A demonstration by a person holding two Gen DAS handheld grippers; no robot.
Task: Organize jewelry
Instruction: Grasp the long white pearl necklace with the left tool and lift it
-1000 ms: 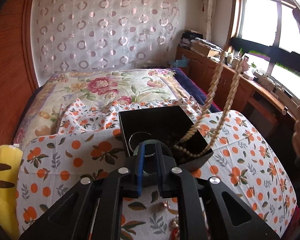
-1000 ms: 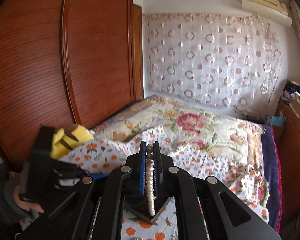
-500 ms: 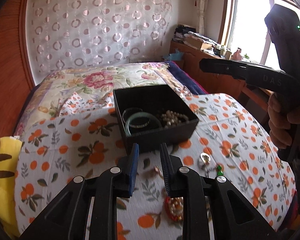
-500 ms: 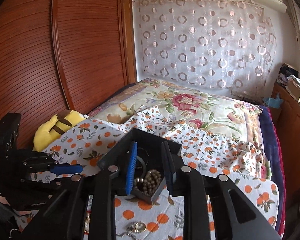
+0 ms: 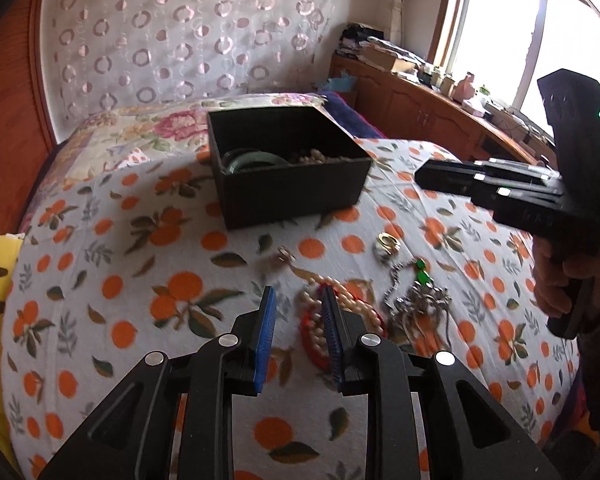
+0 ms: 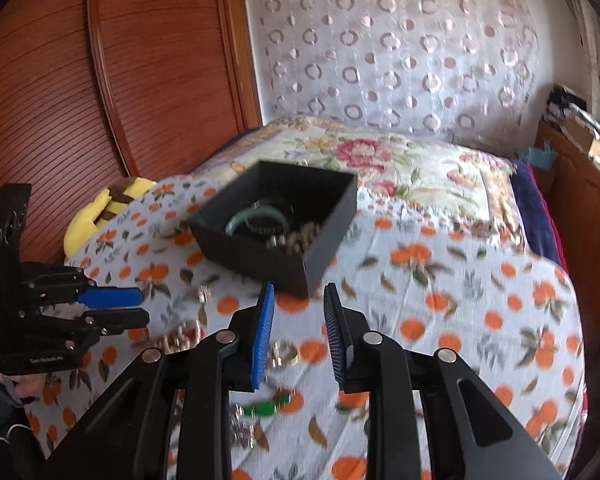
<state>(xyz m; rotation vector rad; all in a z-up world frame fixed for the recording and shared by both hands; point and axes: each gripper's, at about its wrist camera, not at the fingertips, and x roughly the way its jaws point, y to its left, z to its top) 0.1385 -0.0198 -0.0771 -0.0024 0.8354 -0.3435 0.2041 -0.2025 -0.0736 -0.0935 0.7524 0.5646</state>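
Left gripper (image 5: 298,300) tilts down over the bed's orange-print sheet (image 5: 140,264), jaws just opened a bit more, parted and empty above the bead bracelet (image 5: 332,312). Black box (image 5: 284,168) farther back holds a green bangle (image 5: 252,160) and beads. Right gripper (image 6: 299,300) angles down too, jaws parted, empty, over a gold ring (image 6: 284,354).

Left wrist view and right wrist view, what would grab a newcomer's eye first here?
Probably the black box on the orange-patterned bedspread, with a green bangle and beads inside. Next, the loose jewelry tangle on the bedspread in front of the box, where the open left gripper hovers. The right gripper, also open and empty, points at the box's near corner.
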